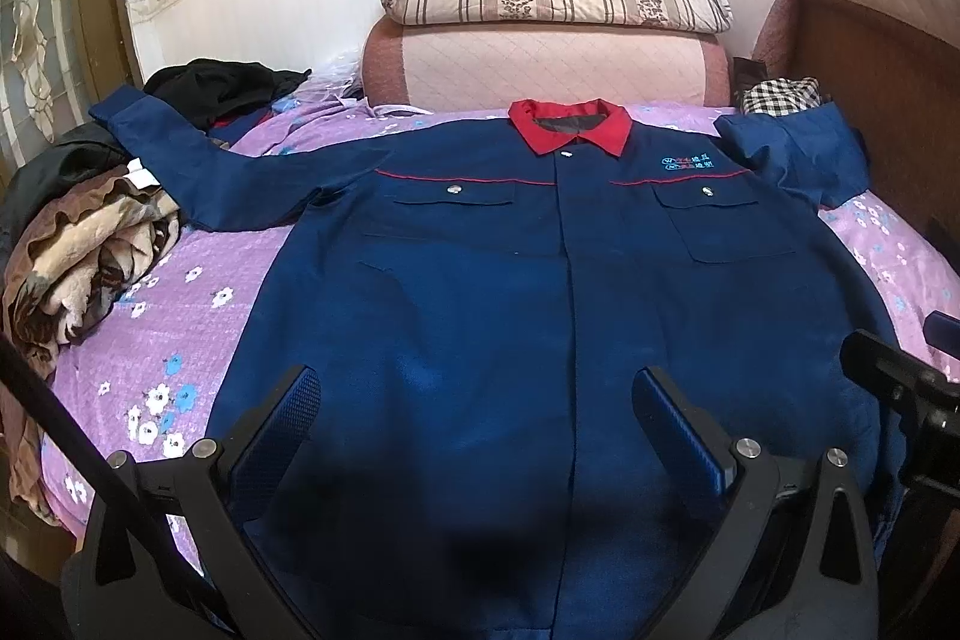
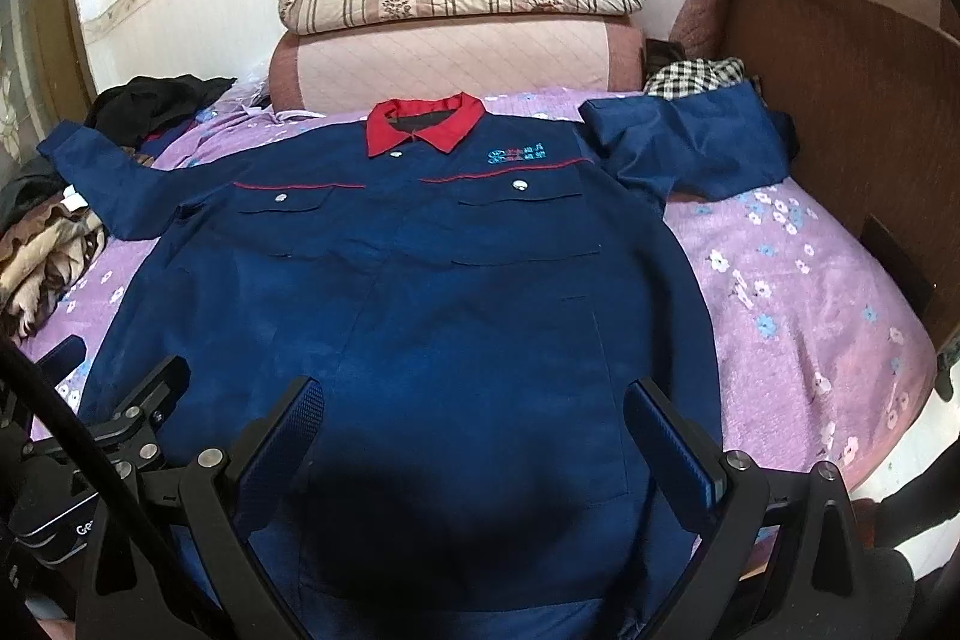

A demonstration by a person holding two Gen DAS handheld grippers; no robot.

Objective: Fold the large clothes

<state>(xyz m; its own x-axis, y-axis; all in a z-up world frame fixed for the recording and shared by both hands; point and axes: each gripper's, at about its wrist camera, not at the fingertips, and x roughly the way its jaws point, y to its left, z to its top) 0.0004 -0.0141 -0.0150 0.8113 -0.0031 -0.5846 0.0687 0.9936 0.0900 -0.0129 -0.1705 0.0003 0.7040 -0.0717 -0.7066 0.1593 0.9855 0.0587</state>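
Straight ahead of both sets of jaws lies the navy work jacket, spread flat and front-up on the bed. Its long axis runs away from the cameras: hem nearest, red collar at the far end.

L gripper hangs over the hem w/ jaws spread wide and nothing between them. R gripper is the same: released, empty, above the hem region. Each shows at the edge of the other's view, so they sit side by side. From the left wrist view the placket falls about between the fingers, so L is roughly over the jacket's middle; R sits a bit further toward the right-hand edge.

Sleeves stick out sideways near the far end. Left-side sleeve is the long one, stretching out and draping onto a brown patterned blanket bunched beside the bed's edge, w/ a black garment just behind it. Right-side sleeve looks doubled back on itself, its end near a checked cloth and the wooden bed board.

Judgement: nothing folded yet. Likely first move is bringing a sleeve or side in across the body; L is nearer the long sleeve, R nearer the short one. Both are a fair reach from the hem, and the blanket pile may snag the left cuff.
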